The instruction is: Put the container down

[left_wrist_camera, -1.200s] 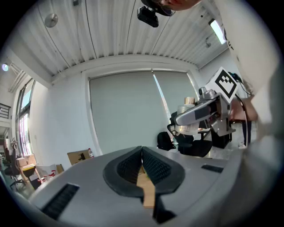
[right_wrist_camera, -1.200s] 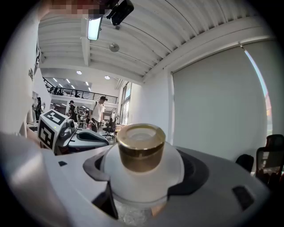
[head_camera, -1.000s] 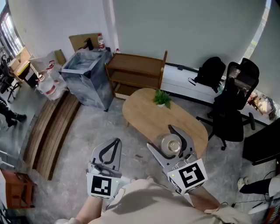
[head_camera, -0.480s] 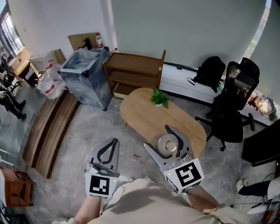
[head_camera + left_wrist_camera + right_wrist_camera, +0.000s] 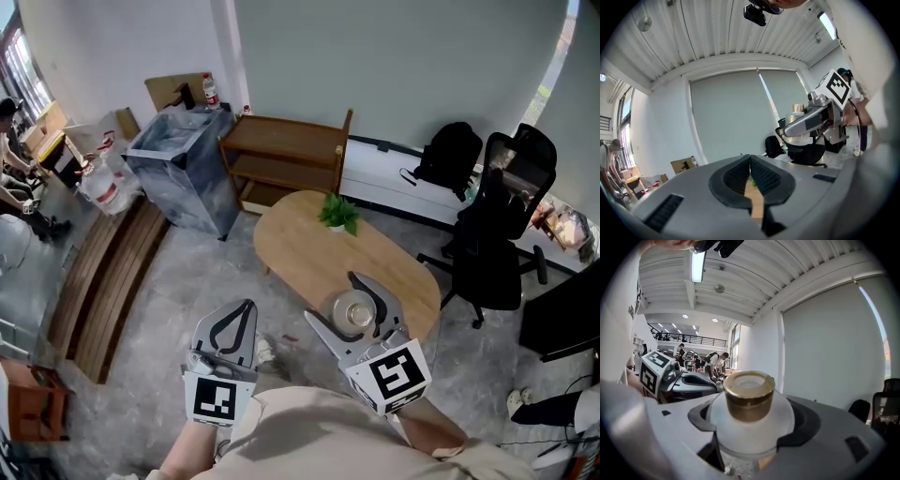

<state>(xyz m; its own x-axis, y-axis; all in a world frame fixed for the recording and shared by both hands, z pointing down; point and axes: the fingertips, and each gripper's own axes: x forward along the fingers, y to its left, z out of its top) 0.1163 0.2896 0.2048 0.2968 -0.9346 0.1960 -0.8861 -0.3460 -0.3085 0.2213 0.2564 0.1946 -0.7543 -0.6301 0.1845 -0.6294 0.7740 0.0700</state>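
A round container [image 5: 355,310] with a clear body and a gold-rimmed top sits between the jaws of my right gripper [image 5: 356,311], held in the air over the near end of the oval wooden table [image 5: 300,244]. In the right gripper view the container [image 5: 748,408] fills the middle and both jaws press its sides. My left gripper [image 5: 235,326] hangs to the left over the concrete floor, jaws together and empty. The left gripper view shows its tips [image 5: 750,169] touching, with the right gripper [image 5: 813,119] and its load off to the right.
A small potted plant [image 5: 337,214] stands on the far part of the table. Behind it are a wooden shelf [image 5: 286,159], a grey bin [image 5: 184,167], a white bench [image 5: 398,183] and a black office chair [image 5: 497,234]. Wooden planks [image 5: 103,281] lie at the left.
The view has drifted slightly; both grippers and the held container shifted a little left in the head view. The grip on the container is unchanged.
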